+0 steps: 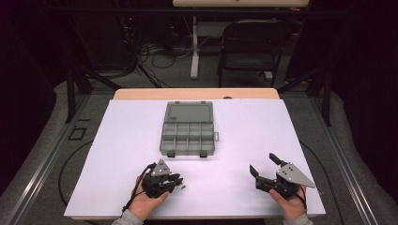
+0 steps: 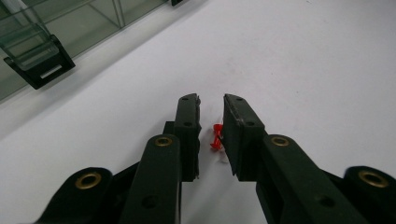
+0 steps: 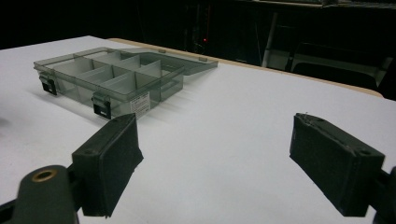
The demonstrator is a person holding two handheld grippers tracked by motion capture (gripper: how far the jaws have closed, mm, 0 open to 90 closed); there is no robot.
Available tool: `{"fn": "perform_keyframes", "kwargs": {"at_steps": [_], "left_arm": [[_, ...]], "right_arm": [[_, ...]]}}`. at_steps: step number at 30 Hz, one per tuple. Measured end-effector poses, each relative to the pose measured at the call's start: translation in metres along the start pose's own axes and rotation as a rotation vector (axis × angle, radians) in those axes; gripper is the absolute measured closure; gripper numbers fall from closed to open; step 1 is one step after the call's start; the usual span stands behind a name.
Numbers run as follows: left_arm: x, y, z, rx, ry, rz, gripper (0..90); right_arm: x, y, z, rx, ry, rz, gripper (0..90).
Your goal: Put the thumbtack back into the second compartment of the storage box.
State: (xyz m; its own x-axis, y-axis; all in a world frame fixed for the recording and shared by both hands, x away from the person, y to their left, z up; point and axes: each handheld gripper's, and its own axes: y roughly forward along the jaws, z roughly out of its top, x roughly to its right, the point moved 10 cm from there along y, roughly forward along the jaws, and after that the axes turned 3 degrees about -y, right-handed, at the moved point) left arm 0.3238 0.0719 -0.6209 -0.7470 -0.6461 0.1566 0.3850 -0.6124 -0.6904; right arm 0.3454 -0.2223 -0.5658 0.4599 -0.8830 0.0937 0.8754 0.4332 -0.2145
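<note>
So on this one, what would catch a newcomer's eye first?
Probably the open grey compartment box at the middle of the white table, its lid laid back on the far side. Next, the small red pins lying between the narrowly parted jaws of the left gripper, near the table's front edge. The right gripper rests on the table at the front right, jaws wide open.

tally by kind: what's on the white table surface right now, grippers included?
Clear smoky plastic compartment box, lid open: 1
Small red plastic push pins, between the left gripper's fingers: 2, as far as the left gripper view shows
Handheld black two-finger grippers: 2, left gripper and right gripper
Total: 5
</note>
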Motion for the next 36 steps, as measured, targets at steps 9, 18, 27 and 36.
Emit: {"fn": "perform_keyframes", "kwargs": {"at_steps": [9, 18, 27, 36], "left_arm": [[0.0017, 0.0027, -0.0027, -0.017, -0.012, -0.018, 79.7], [-0.0039, 0.0038, -0.0047, -0.020, -0.029, -0.011, 82.0], [-0.0045, 0.0076, -0.0063, -0.028, -0.036, -0.011, 83.5], [-0.0045, 0.0076, -0.0063, -0.028, -0.044, -0.011, 84.8]], "right_arm": [[0.0003, -0.0004, -0.0001, -0.003, 0.001, 0.003, 15.4], [0.0003, -0.0006, -0.0002, -0.004, 0.000, 0.005, 15.4], [0.0008, -0.0011, 0.0000, -0.004, 0.003, 0.005, 15.4], [0.0011, -0.0009, 0.0003, 0.000, 0.003, 0.006, 15.4]]}}
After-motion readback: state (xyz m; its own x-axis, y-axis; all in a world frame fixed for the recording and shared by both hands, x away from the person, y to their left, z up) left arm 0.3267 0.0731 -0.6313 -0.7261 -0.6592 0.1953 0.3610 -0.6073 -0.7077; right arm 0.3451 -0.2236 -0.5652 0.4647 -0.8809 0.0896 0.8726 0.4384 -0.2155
